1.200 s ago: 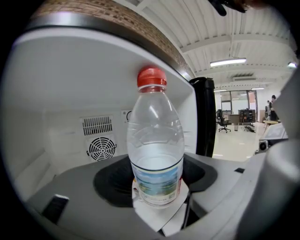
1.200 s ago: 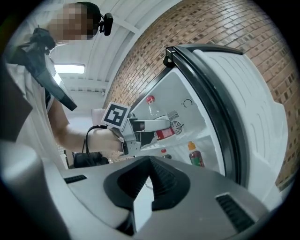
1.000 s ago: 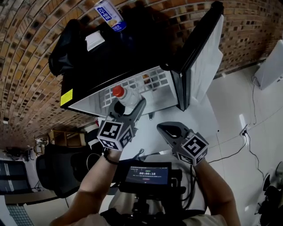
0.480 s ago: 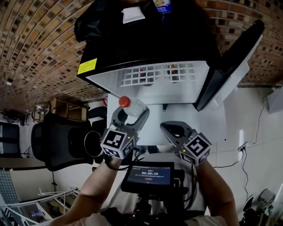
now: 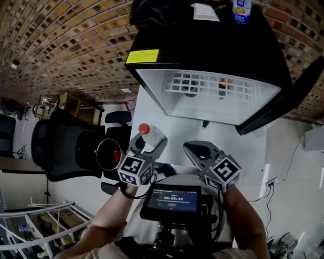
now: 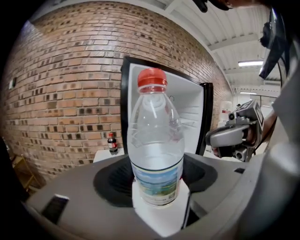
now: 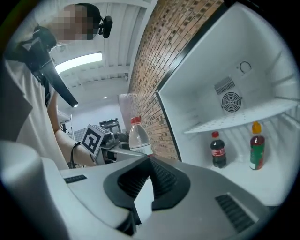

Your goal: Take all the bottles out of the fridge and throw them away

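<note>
Gripping a clear water bottle (image 5: 151, 136) with a red cap, the left gripper (image 5: 148, 146) has its jaws clamped on the lower body, label zone; in the left gripper view the water bottle (image 6: 156, 154) stands upright between the pads, roughly half full. Bottle is out of the fridge (image 5: 202, 48), held in front of it over the pale floor. Just left of the left gripper in the head view sits a round-rimmed black bin (image 5: 104, 154) with something red inside; bottle is beside it, not over the opening. Right gripper (image 5: 197, 150) is near the left one, jaws closed together, nothing between them, confirmed in the right gripper view (image 7: 149, 180). Fridge door is open, white interior with a wire shelf (image 5: 207, 83). Right gripper view shows two bottles on the fridge floor under the shelf: a cola bottle (image 7: 218, 150) and, just to its right, a bottle with an orange cap (image 7: 256, 146), both upright and apart. On the fridge top: a bottle with a blue-and-white label (image 5: 242, 10) and a white sheet (image 5: 205, 11). Black office chair (image 5: 66, 152) left of the bin, brick wall (image 5: 66, 45) behind.
</note>
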